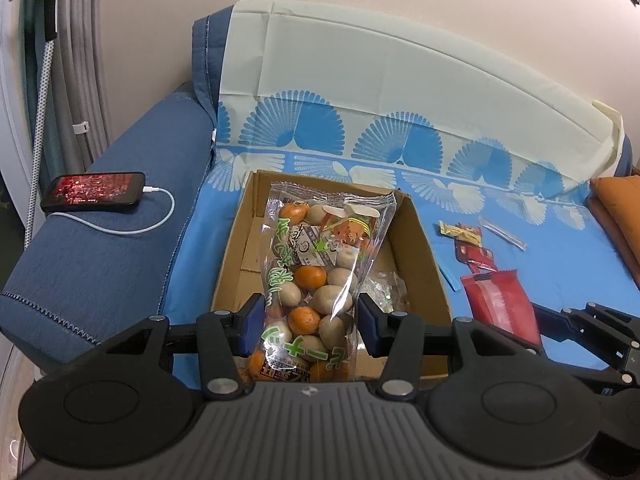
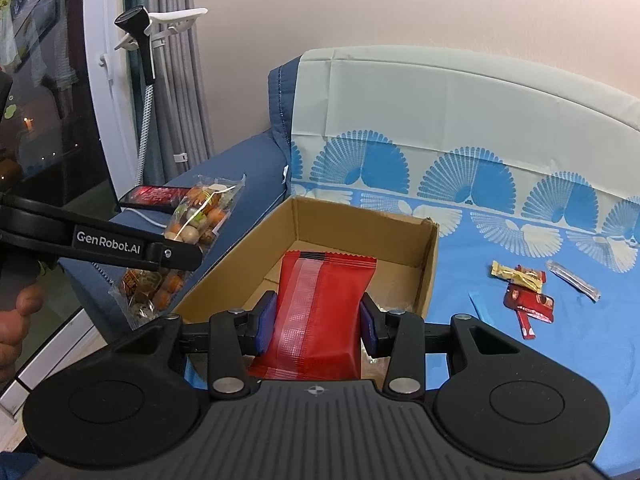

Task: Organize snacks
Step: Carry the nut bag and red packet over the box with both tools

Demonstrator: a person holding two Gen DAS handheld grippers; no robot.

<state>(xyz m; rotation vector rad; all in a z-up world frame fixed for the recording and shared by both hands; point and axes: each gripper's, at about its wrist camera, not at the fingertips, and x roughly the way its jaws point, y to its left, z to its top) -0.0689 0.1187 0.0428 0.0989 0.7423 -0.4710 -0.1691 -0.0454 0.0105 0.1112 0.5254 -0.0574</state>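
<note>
My left gripper (image 1: 310,322) is shut on a clear bag of orange and beige round snacks (image 1: 320,276), held upright over the open cardboard box (image 1: 420,264) on the sofa seat. In the right wrist view the same snack bag (image 2: 192,228) hangs left of the box (image 2: 430,256), under the left gripper's arm. My right gripper (image 2: 318,320) is shut on a red foil snack packet (image 2: 320,304), held above the box's near edge. In the left wrist view the red packet (image 1: 500,304) shows right of the box.
Small loose snacks lie on the blue cloth right of the box: a yellow-wrapped one (image 2: 516,276), red ones (image 2: 528,304) and a clear stick (image 2: 572,280). A charging phone (image 1: 94,192) rests on the blue armrest. An orange cushion (image 1: 620,208) is at the far right.
</note>
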